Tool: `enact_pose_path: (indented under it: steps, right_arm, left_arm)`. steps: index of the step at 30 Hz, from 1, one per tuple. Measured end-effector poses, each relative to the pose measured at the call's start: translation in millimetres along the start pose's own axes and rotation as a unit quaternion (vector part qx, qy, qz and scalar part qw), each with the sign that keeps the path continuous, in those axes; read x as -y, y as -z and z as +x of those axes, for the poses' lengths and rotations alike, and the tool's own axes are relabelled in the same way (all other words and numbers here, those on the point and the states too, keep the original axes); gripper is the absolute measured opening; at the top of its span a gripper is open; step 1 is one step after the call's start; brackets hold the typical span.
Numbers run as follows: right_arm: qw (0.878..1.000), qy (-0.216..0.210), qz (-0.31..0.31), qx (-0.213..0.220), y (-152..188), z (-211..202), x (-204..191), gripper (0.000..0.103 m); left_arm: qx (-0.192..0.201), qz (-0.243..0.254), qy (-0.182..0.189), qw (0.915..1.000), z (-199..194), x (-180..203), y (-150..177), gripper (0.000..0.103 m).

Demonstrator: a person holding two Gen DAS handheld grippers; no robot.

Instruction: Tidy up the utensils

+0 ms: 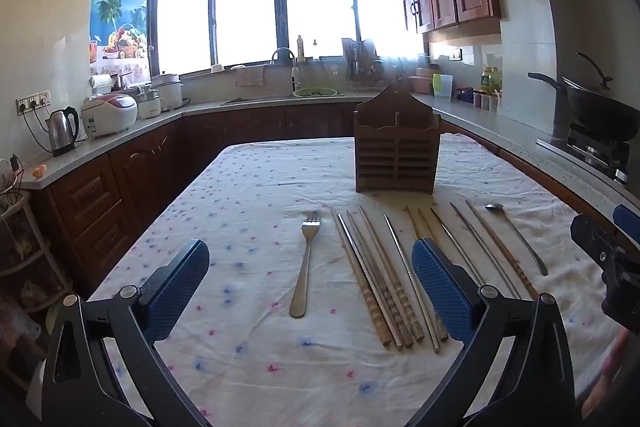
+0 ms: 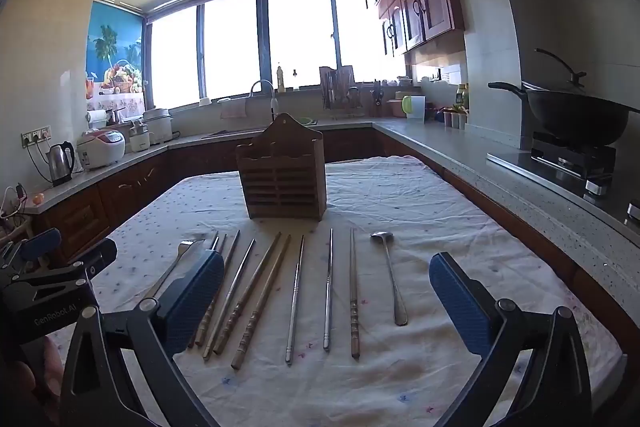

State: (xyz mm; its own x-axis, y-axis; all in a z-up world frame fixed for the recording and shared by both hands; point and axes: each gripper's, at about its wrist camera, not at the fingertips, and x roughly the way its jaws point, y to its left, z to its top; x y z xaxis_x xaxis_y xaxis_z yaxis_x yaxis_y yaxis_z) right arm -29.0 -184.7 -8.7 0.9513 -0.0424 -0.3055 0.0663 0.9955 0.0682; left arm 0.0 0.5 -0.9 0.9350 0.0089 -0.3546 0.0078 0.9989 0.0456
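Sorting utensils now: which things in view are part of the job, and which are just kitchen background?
Job:
silver metal fork
silver long-handled spoon
wooden and metal chopsticks in a row
brown slatted wooden utensil holder

Background:
steel electric kettle
white rice cooker
black wok on the stove
green basin by the sink

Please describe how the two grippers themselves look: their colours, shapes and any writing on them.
Both grippers, left and right, have black angular linkage arms with silver pivot bolts. Their fingers carry blue, finely textured pads. The right wrist view shows "GenRobot.AI" printed in pale letters on the left gripper's black body.
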Motion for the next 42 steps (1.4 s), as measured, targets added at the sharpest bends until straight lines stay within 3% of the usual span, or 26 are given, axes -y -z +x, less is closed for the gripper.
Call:
enact_pose_path:
  steps: [8,10,42]
  right_arm:
    - [1.000,0.001,0.001,-0.008,1,2,4,0.103]
    - [1.000,0.010,0.000,-0.008,1,4,8,0.103]
    - [1.000,0.017,0.000,-0.005,-3,-4,0,0.103]
  left_arm:
    - [-0.010,0.017,0.003,0.9998,-2,5,2,0.103]
    - [-0.004,0.000,0.008,1.0000,0,1,-1,0.103]
    - [0.002,0.006,0.014,0.9999,-3,4,0,0.103]
